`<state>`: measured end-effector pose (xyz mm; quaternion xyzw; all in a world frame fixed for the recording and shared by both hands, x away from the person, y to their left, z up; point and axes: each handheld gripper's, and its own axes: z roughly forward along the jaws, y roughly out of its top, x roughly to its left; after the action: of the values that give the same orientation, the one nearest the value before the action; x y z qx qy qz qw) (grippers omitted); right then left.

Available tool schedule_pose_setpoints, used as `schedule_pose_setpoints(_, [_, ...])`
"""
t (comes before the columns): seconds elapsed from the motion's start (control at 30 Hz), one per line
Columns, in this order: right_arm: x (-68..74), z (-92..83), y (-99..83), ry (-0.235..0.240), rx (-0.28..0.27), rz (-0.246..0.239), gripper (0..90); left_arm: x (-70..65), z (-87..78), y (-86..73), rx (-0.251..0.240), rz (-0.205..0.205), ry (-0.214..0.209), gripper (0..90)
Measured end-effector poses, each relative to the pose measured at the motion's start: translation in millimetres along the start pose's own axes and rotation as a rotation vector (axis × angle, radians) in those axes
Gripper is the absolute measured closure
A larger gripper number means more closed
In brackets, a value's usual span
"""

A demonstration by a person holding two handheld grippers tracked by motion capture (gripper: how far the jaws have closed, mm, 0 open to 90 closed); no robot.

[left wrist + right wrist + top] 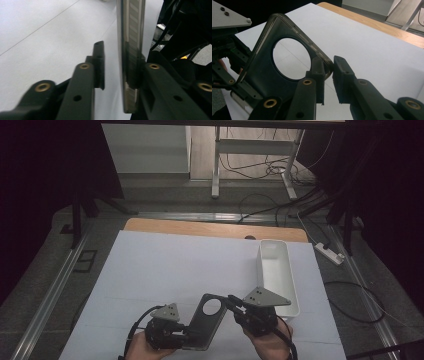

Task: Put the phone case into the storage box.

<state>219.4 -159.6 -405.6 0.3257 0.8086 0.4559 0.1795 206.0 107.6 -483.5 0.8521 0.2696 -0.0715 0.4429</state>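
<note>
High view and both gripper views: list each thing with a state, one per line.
Phone case: lifted off the table, held at both ends.
Left gripper: open, one jaw against the case, the other apart from it.
Right gripper: shut on the case's corner.
Bin: upright, empty.

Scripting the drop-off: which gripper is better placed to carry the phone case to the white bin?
Right, likely: the right gripper pinches the phone case corner, nearer the white bin; the left gripper has its jaws agape.
</note>
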Motion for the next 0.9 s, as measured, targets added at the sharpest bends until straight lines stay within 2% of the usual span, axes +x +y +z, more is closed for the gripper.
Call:
schedule_pose_setpoints(0.03, [0.3,0.1,0.3,-0.002,0.002,-0.002,79.3,0.0,0.0,0.0,0.000,0.000,0.000,65.7])
schedule_pose_setpoints(0.07, [1.0,0.2,1.3,-0.009,0.007,-0.004,79.3,-0.9,-0.7,1.4,-0.025,-0.005,-0.009,58.4])
schedule_pose_setpoints(0.1, [1.0,0.2,1.3,-0.009,0.007,-0.004,79.3,-0.9,-0.7,1.4,-0.025,-0.005,-0.009,53.8])
schedule_pose_setpoints(0.13, [0.9,0.2,1.6,-0.009,0.007,-0.005,79.3,-0.9,-1.5,1.9,-0.037,-0.009,-0.016,53.8])
schedule_pose_setpoints(0.17, [0.4,0.2,2.0,-0.013,0.009,-0.005,79.3,-0.8,-2.4,2.6,-0.049,-0.012,-0.022,43.9])
schedule_pose_setpoints(0.2, [0.0,0.3,2.0,-0.015,0.010,-0.005,79.3,-0.8,-4.2,3.4,-0.066,-0.011,-0.021,40.0])
schedule_pose_setpoints(0.37, [-2.8,0.0,3.0,-0.021,0.009,-0.003,79.3,-1.9,-8.1,4.2,-0.094,0.001,0.014,18.7])
schedule_pose_setpoints(0.4, [-3.6,-0.4,3.6,-0.026,0.010,-0.006,79.3,-2.3,-9.6,4.2,-0.099,0.005,0.031,18.7])
schedule_pose_setpoints(0.47, [-5.6,-1.1,5.3,-0.032,0.005,-0.010,79.3,-2.3,-12.8,3.5,-0.094,0.027,0.049,11.9])
schedule_pose_setpoints(0.5, [-6.4,-1.4,6.2,-0.035,0.004,-0.009,79.3,-2.6,-15.1,2.8,-0.095,0.033,0.071,9.2])
schedule_pose_setpoints(0.53, [-6.4,-1.4,6.2,-0.035,0.004,-0.009,79.3,-2.6,-15.1,2.8,-0.095,0.033,0.071,7.7])
schedule_pose_setpoints(0.57, [-7.8,-1.7,7.4,-0.038,0.002,-0.011,79.3,-2.1,-18.1,1.4,-0.097,0.037,0.092,7.7])
schedule_pose_setpoints(0.6, [-9.6,-2.0,8.8,-0.043,-0.001,-0.010,79.3,-1.1,-21.9,-1.1,-0.100,0.036,0.110,5.9])
schedule_pose_setpoints(0.63, [-12.0,-2.3,10.5,-0.049,0.000,-0.011,79.3,-1.1,-21.9,-1.1,-0.100,0.036,0.110,4.6])
schedule_pose_setpoints(0.67, [-13.7,-2.6,11.6,-0.055,-0.002,-0.015,79.3,0.6,-26.8,-5.1,-0.110,0.032,0.139,3.5])
schedule_pose_setpoints(0.8, [-19.1,-4.5,16.0,-0.070,-0.007,-0.022,79.3,2.7,-34.5,-11.7,-0.120,0.023,0.169,2.3])
schedule_pose_setpoints(0.87, [-26.5,-6.6,21.0,-0.081,-0.014,-0.023,79.3,3.5,-40.9,-18.9,-0.126,0.027,0.211,1.1])
schedule_pose_setpoints(0.9, [-26.5,-6.6,21.0,-0.081,-0.014,-0.023,79.3,3.5,-40.9,-18.9,-0.126,0.027,0.211,0.9])
